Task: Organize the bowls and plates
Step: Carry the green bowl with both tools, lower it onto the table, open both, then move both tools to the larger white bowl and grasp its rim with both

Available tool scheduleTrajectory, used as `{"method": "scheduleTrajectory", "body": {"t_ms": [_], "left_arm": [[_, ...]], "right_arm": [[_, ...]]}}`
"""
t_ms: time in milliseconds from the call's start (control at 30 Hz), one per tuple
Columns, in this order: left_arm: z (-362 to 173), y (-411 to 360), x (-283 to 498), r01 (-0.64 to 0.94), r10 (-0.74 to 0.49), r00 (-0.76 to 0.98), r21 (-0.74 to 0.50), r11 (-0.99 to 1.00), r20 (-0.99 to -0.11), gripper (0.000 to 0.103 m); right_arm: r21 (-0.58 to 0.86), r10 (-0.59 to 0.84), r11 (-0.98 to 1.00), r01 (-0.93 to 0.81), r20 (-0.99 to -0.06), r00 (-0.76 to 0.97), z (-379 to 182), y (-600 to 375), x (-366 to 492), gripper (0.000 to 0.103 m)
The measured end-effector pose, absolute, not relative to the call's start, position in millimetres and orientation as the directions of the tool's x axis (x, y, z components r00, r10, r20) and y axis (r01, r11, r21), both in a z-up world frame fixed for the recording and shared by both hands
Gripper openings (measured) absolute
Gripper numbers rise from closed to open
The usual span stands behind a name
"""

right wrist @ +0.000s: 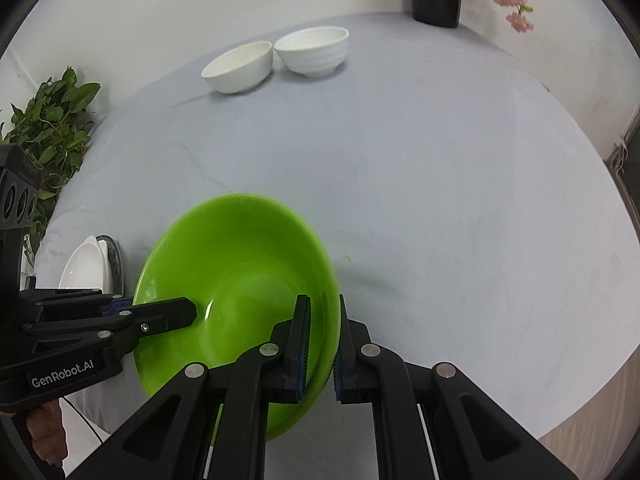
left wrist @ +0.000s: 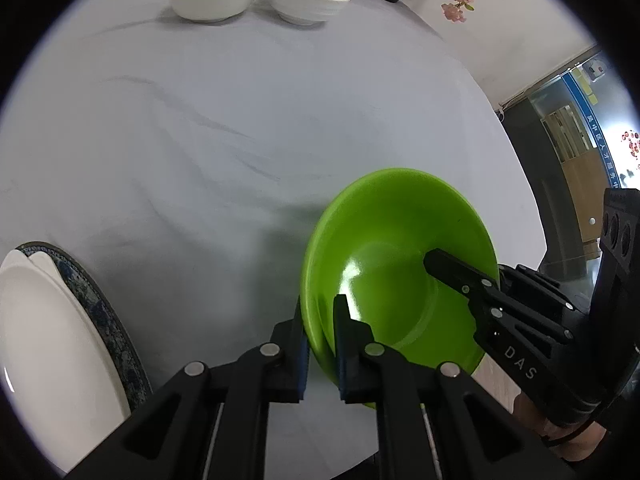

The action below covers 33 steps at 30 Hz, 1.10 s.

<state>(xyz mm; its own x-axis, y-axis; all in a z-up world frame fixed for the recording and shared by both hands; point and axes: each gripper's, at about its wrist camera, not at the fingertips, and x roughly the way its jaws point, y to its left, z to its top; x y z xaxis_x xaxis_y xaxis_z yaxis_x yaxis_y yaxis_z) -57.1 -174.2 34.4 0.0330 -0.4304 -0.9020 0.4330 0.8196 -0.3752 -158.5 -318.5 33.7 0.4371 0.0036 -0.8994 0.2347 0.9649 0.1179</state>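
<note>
Green plate (left wrist: 384, 248) tilted, concave face toward me; my left gripper (left wrist: 320, 320) and right gripper (right wrist: 322, 320), both angled steeply downward, pinch its opposite rims.

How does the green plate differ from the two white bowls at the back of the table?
The glossy green plastic plate is wide and shallow; the two white ceramic bowls are deeper and narrower. The plate is clamped at opposite rims by the left gripper and right gripper; the bowls stand untouched, side by side. All are empty.
</note>
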Motion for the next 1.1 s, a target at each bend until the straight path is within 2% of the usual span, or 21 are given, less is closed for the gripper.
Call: {"method": "scheduleTrajectory", "body": {"t_ms": [367, 433, 500, 567, 667, 700, 767, 800, 833, 867, 933, 1000, 1033, 1100], "left_arm": [[22, -178, -57, 0.416, -0.427, -0.009, -0.392, 0.82, -0.904, 0.011], [25, -176, -57, 0.425, -0.43, -0.006, -0.391, 0.816, -0.903, 0.017], [34, -170, -59, 0.435, -0.422, 0.046, -0.362, 0.825, -0.906, 0.038], [47, -165, -64, 0.459, -0.418, 0.103, -0.329, 0.825, -0.903, 0.049], [72, -150, -71, 0.503, -0.476, 0.144, -0.35, 0.791, -0.868, 0.05], [83, -144, -72, 0.514, -0.495, 0.174, -0.351, 0.783, -0.851, 0.054], [104, -131, -70, 0.527, -0.501, 0.278, -0.306, 0.793, -0.82, 0.061], [122, -120, -68, 0.527, -0.497, 0.378, -0.26, 0.809, -0.781, 0.065], [135, -112, -67, 0.522, -0.491, 0.461, -0.222, 0.824, -0.739, 0.067], [149, -104, -67, 0.511, -0.479, 0.549, -0.178, 0.841, -0.685, 0.07], [176, -92, -66, 0.45, -0.411, 0.728, -0.07, 0.89, -0.549, 0.087], [195, -79, -60, 0.39, -0.365, 0.82, -0.038, 0.92, -0.441, 0.097], [201, -74, -54, 0.373, -0.358, 0.835, -0.047, 0.927, -0.419, 0.103], [210, -63, -36, 0.371, -0.369, 0.847, -0.072, 0.926, -0.382, 0.103]], "right_arm": [[0.126, 0.018, 0.961, 0.247, -0.918, 0.397, 15, -329, -142, 0.011], [0.141, 0.031, 0.958, 0.248, -0.916, 0.401, 18, -333, -133, 0.012], [0.152, 0.036, 0.956, 0.251, -0.91, 0.413, 22, -335, -134, 0.02], [0.162, 0.038, 0.954, 0.251, -0.898, 0.438, 33, -336, -140, 0.046], [0.177, 0.052, 0.961, 0.212, -0.87, 0.491, 57, -336, -148, 0.068], [0.172, 0.047, 0.965, 0.197, -0.854, 0.518, 67, -336, -150, 0.07], [0.17, 0.033, 0.968, 0.183, -0.813, 0.581, 91, -339, -153, 0.086], [0.168, 0.022, 0.97, 0.174, -0.776, 0.63, 106, -342, -153, 0.091], [0.162, 0.009, 0.972, 0.17, -0.749, 0.663, 118, -342, -153, 0.101], [0.154, -0.006, 0.976, 0.156, -0.694, 0.72, 134, -343, -151, 0.103], [0.143, -0.005, 0.982, 0.125, -0.637, 0.771, 153, -341, -140, 0.103], [0.167, 0.026, 0.981, 0.096, -0.61, 0.792, 163, -342, -126, 0.103], [0.19, 0.049, 0.978, 0.083, -0.604, 0.796, 168, -343, -118, 0.103], [0.256, 0.123, 0.966, 0.038, -0.582, 0.804, 175, -343, -94, 0.103]]}}
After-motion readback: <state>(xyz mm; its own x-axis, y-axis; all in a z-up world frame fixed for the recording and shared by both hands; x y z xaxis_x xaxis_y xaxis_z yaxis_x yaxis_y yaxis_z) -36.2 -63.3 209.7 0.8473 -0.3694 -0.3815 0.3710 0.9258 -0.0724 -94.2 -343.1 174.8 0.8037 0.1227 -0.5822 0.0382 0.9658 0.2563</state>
